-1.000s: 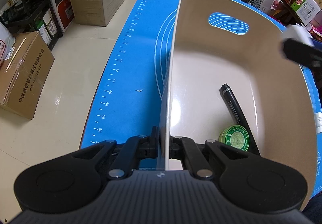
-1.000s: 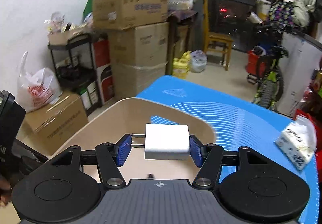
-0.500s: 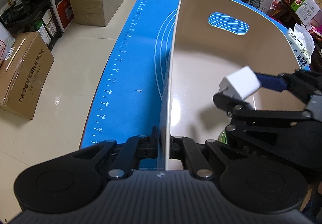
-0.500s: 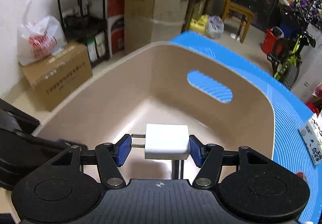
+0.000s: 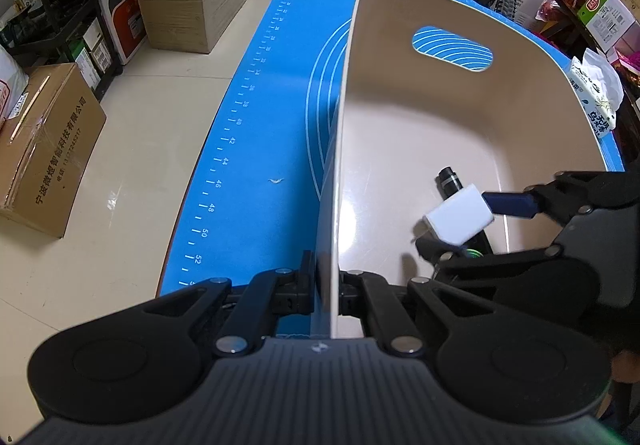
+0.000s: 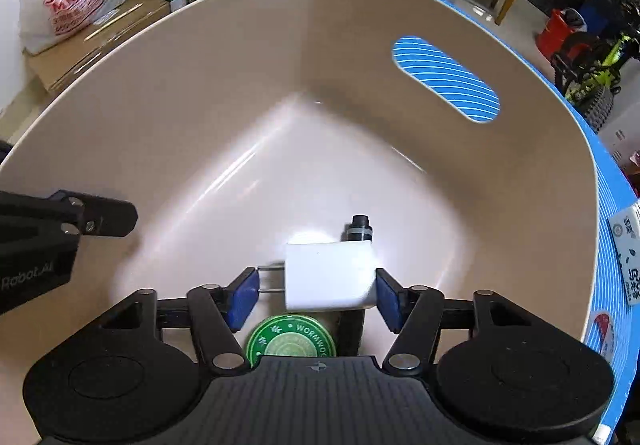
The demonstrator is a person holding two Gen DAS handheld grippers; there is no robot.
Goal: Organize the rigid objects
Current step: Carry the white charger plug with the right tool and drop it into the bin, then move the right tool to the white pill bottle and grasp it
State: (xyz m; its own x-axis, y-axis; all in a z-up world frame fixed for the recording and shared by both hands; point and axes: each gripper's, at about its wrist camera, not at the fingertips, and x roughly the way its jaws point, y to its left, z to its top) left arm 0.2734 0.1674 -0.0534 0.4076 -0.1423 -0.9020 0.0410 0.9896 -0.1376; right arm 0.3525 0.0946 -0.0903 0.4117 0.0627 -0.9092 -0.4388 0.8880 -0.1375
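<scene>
Right wrist: marker (image 6: 359, 229) mostly behind charger (image 6: 330, 275).

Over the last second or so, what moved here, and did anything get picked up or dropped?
The right gripper carried the white plug-in charger over the rim and down into the beige plastic tub, above the black marker pen and round green tin. Nothing was let go. The left gripper stayed clamped on the tub's wall; pen and tin stayed put.
</scene>
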